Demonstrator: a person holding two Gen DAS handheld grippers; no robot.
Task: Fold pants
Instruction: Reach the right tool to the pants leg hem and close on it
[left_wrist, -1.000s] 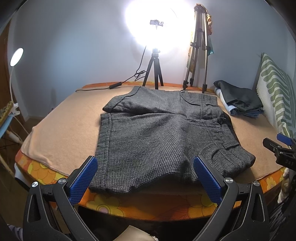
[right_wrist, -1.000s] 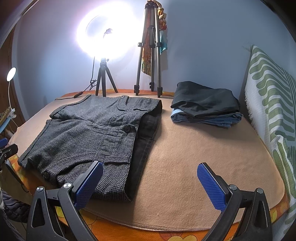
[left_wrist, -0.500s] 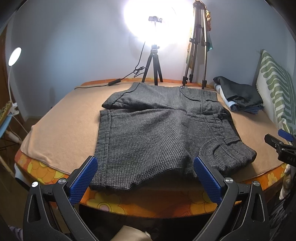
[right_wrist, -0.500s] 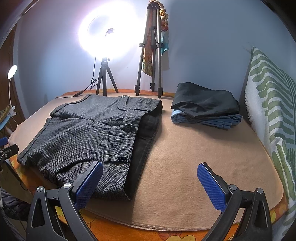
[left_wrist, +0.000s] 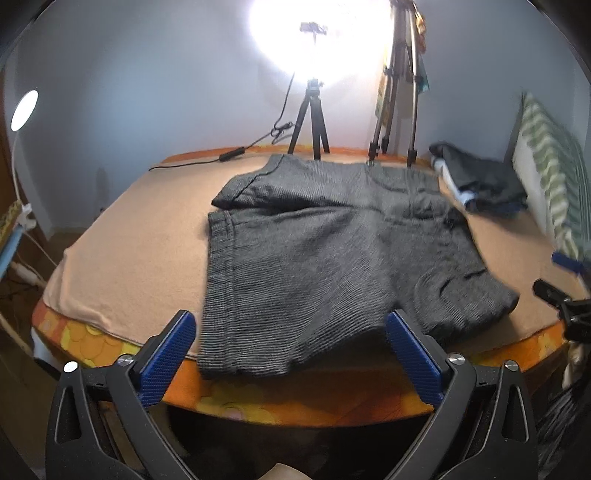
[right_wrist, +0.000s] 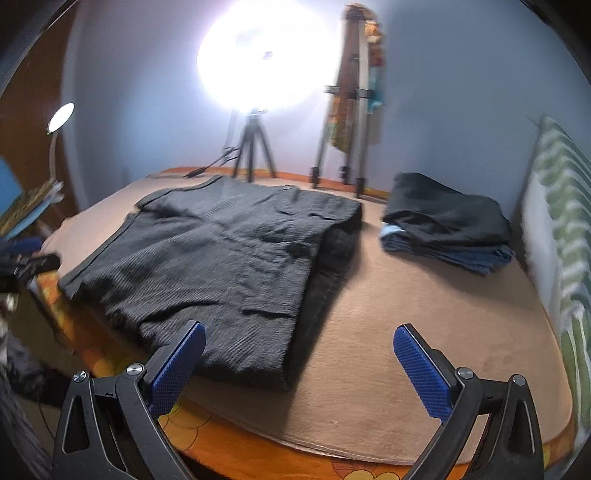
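Note:
Grey checked short pants (left_wrist: 325, 258) lie flat on the tan blanket (left_wrist: 140, 240), one leg end at the near edge; they also show in the right wrist view (right_wrist: 221, 266). My left gripper (left_wrist: 291, 354) is open and empty, just off the bed's near edge in front of the leg hem. My right gripper (right_wrist: 299, 365) is open and empty, above the near edge at the waist end of the pants. The right gripper's tip shows at the far right of the left wrist view (left_wrist: 561, 299).
A stack of folded dark and blue clothes (right_wrist: 447, 229) lies at the back right. A green striped pillow (right_wrist: 561, 229) stands along the right side. A ring light on a tripod (left_wrist: 314, 122) and a second tripod (left_wrist: 399, 92) stand behind the bed. A desk lamp (left_wrist: 24, 110) is at left.
Both grippers have moved up and a little toward the bed, so the pants sit lower and closer in both views. The views are blurred by motion. The pants have not moved.

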